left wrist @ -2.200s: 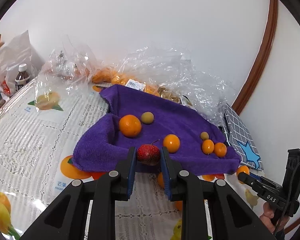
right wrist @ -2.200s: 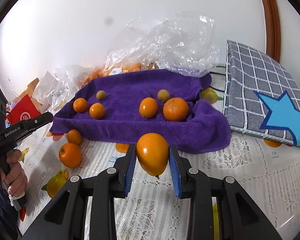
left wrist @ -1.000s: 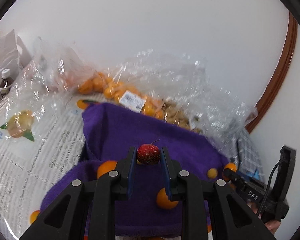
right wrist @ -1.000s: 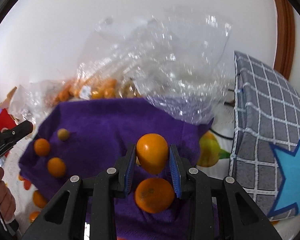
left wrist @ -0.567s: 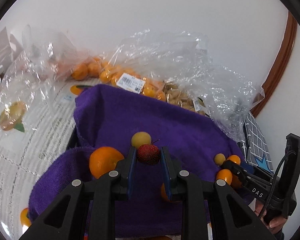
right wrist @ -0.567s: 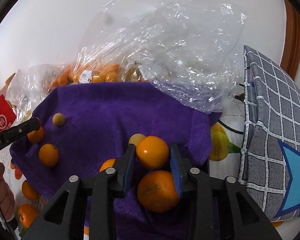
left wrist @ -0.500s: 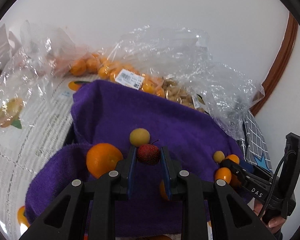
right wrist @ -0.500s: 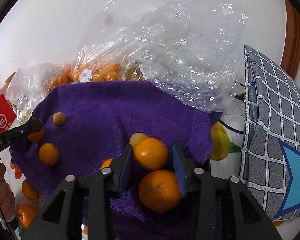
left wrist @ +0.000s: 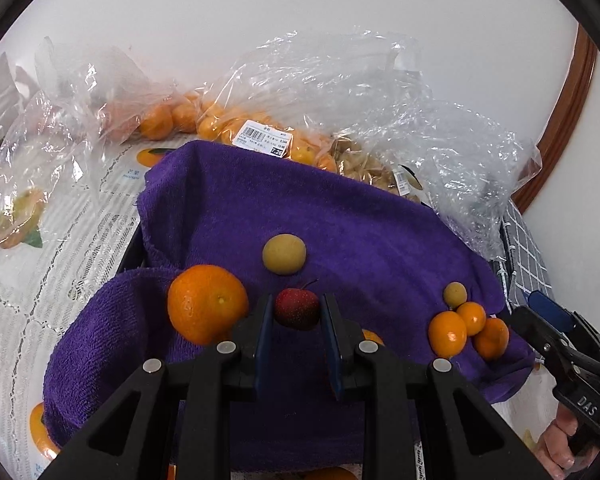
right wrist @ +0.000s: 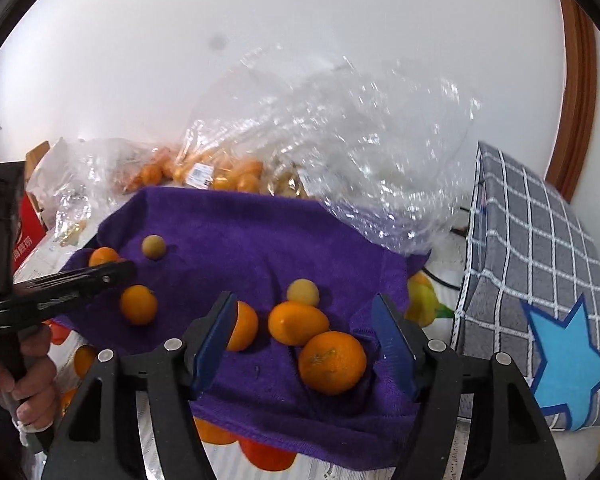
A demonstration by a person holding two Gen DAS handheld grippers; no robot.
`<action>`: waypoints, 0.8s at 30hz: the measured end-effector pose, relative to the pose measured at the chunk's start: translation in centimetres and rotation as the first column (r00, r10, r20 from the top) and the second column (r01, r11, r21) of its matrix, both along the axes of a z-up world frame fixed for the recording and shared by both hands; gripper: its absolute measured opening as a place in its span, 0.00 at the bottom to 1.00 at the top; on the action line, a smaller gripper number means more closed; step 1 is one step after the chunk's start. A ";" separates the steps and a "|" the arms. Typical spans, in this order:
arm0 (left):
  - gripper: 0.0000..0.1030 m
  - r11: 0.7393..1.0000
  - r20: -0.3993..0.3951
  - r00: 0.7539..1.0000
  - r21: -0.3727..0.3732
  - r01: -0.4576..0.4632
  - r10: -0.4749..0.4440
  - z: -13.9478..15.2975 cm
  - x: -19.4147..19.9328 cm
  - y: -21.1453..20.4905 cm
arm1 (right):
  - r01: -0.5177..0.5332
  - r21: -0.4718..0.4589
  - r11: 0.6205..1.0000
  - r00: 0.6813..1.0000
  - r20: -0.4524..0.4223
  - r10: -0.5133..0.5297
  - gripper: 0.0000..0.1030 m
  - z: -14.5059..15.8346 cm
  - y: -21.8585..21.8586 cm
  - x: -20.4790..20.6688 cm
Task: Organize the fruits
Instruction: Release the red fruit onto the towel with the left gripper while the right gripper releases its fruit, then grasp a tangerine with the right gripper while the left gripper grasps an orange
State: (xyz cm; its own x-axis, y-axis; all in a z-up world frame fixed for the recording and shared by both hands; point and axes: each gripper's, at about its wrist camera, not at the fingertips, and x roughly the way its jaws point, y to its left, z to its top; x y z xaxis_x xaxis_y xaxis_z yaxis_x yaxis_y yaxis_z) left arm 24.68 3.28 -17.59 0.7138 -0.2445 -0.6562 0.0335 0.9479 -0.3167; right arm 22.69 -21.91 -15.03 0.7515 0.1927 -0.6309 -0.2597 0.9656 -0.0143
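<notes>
Left hand-held gripper (left wrist: 297,316) pinches a speckled red berry (left wrist: 297,307); right hand-held gripper (right wrist: 305,340) gapes over fuzzy purple towel (right wrist: 260,240).

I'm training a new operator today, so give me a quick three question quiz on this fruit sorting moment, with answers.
1. True or false: the right tool is open.
2. What does the left tool hold: A) an orange, B) a small red fruit, C) nothing?
3. Fill in: the loose fruit lies on a ____ towel.

Key:
1. True; an oval orange lies free between its fingers.
2. B, the small red fruit.
3. Purple; the purple towel.
</notes>
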 end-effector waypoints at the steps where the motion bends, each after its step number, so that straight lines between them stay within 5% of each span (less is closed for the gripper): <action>1: 0.27 1.000 0.009 1.000 -0.001 0.001 -0.001 0.1 -0.1 0.0 | -0.007 -0.005 1.000 1.000 0.009 0.007 0.67 0.2 0.2 -0.2; 5: 0.45 1.000 0.068 0.998 -0.014 0.016 -0.015 0.8 -1.2 0.2 | -0.020 -0.016 1.000 0.998 0.062 0.021 0.68 1.1 0.5 -1.5; 18: 0.47 0.999 0.163 0.987 -0.046 0.002 0.006 2.3 -4.4 1.2 | 0.054 0.090 0.994 0.996 0.068 -0.061 0.69 1.2 -1.4 -6.1; 24: 0.47 0.998 0.179 0.984 -0.060 0.017 -0.007 2.4 -6.2 1.8 | 0.002 0.117 0.993 0.998 -0.062 0.006 0.60 -0.5 -0.5 -7.9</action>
State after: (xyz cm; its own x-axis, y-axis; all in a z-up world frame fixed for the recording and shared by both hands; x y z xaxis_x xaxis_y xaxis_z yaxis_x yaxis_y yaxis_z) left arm 18.46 5.06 -15.24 0.8148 -0.2894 -0.5024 0.1059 0.9262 -0.3618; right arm 14.83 -22.38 -15.54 0.7109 0.2694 -0.6497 -0.2585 0.9591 0.1149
